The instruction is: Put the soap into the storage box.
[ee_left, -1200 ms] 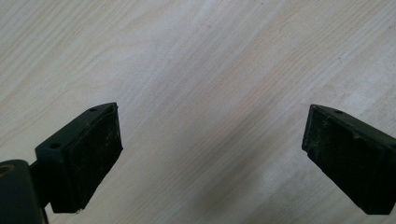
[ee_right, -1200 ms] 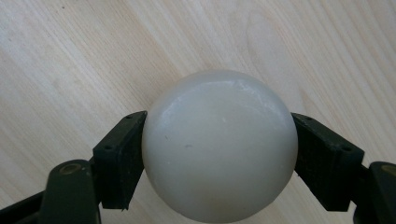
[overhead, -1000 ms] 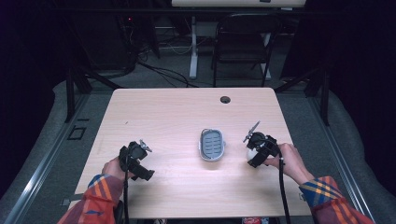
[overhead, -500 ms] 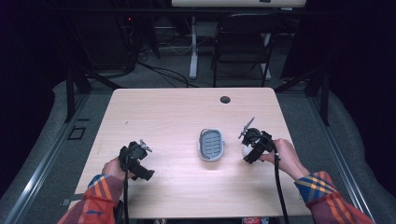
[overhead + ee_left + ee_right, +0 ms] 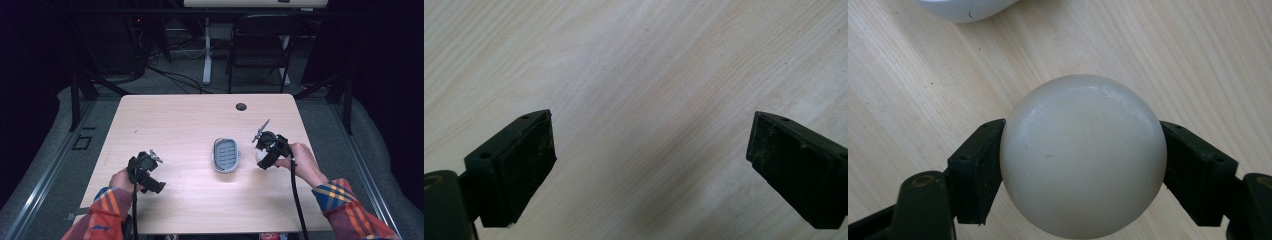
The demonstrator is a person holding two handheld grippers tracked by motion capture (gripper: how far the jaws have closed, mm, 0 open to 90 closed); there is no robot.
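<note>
Clamping a white ball (image 5: 1083, 155) between both jaws, the right gripper (image 5: 264, 157) sits just to the right of the soap dish (image 5: 226, 155); the pads press on opposite sides of the ball, so the jaws are closed as far as the ball allows. In the right gripper view the ball is held above the table (image 5: 190, 120), with the pale rounded edge of the soap dish (image 5: 965, 9) near it at the top of that view. In the high view the ball (image 5: 260, 156) shows as a small white spot at the gripper's tip, near the dish but apart from it

The left gripper (image 5: 146, 172) is well to the left of the soap dish and nearer the person's edge of the table. Its jaws stand wide apart with nothing between them; the left gripper view shows bare wood under the gap (image 5: 651, 145)

The soap dish is an oval grey tray with a slotted insert, lying flat near the middle of the table. A small dark round hole (image 5: 241, 106) lies in the tabletop beyond the dish, toward the far edge
</note>
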